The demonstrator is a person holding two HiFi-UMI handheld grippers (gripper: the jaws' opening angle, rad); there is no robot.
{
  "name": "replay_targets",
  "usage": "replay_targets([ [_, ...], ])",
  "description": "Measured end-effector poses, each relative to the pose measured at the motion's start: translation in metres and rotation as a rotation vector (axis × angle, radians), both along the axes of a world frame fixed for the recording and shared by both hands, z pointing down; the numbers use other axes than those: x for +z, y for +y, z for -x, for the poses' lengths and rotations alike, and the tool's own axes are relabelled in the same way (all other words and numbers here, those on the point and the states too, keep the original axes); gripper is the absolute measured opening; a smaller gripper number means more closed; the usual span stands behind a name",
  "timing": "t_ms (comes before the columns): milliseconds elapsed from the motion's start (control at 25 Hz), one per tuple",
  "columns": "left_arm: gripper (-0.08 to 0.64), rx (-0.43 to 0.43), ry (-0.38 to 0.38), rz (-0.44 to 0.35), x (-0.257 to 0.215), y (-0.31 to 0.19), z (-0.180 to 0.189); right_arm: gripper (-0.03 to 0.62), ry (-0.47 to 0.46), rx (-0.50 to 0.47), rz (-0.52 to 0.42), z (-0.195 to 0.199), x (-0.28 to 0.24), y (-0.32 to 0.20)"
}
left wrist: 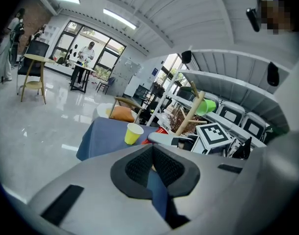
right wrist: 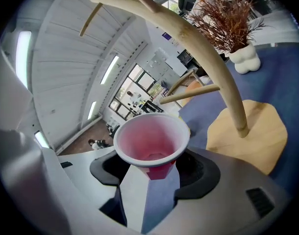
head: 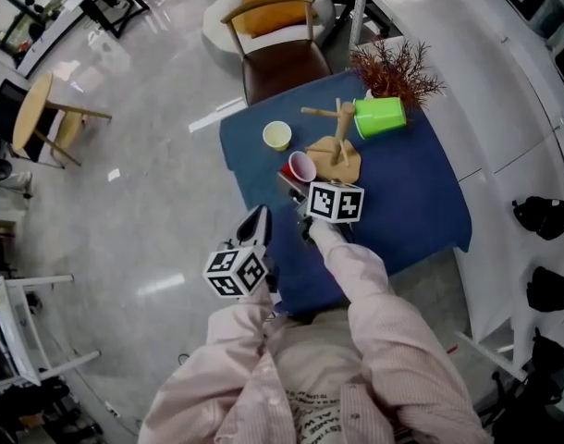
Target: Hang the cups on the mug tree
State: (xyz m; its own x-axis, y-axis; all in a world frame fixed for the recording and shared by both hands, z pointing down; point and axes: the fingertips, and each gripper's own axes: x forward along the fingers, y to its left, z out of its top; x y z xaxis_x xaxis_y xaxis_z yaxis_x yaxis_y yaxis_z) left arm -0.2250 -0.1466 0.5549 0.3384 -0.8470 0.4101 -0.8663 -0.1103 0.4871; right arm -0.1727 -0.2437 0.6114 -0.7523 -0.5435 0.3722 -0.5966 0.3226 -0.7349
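Observation:
The wooden mug tree (head: 337, 141) stands mid-table on its flat base (right wrist: 247, 131), and a green cup (head: 379, 117) hangs on its right peg. Left of the tree a yellow cup (head: 276, 135) sits upright. My right gripper (head: 300, 181) is shut on a red cup (right wrist: 152, 141), gripped low near its base, its mouth tilted toward the curved trunk (right wrist: 208, 58) just ahead. At the table's near left edge hovers my left gripper (head: 254, 222), with its jaws together and nothing between them. In the left gripper view the yellow cup (left wrist: 134, 133) and the green cup (left wrist: 207, 106) show beyond its tips.
A dried reddish plant (head: 398, 72) in a white vase (right wrist: 241, 60) stands behind the tree. A blue cloth (head: 402, 211) covers the table. At the table's far side is a wooden chair (head: 282, 54). White shelving runs along the right.

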Motion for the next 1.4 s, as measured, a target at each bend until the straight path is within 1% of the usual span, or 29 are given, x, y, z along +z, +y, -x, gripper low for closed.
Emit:
replay_targets([
  [200,-0.002,0.014,0.001,-0.004,-0.001,-0.001,0.002,0.279,-0.107,0.079,0.022,0.0,-0.008,-0.01],
  [320,-0.002,0.014,0.002,0.0,0.0,0.0,0.001,0.279,-0.142,0.099,0.038,-0.003,-0.009,-0.012],
  [800,-0.002,-0.014,-0.008,-0.008,-0.012,-0.001,-0.007,0.279,-0.261,0.115,0.086,-0.009,-0.015,-0.02],
  [1120,-0.002,-0.012,-0.015,-0.004,-0.016,-0.004,-0.019,0.279,-0.343,0.122,0.109,-0.014,-0.018,-0.025],
  [1400,-0.002,-0.021,-0.02,-0.003,-0.018,-0.007,-0.02,0.279,-0.449,0.155,0.144,-0.019,-0.015,-0.028],
])
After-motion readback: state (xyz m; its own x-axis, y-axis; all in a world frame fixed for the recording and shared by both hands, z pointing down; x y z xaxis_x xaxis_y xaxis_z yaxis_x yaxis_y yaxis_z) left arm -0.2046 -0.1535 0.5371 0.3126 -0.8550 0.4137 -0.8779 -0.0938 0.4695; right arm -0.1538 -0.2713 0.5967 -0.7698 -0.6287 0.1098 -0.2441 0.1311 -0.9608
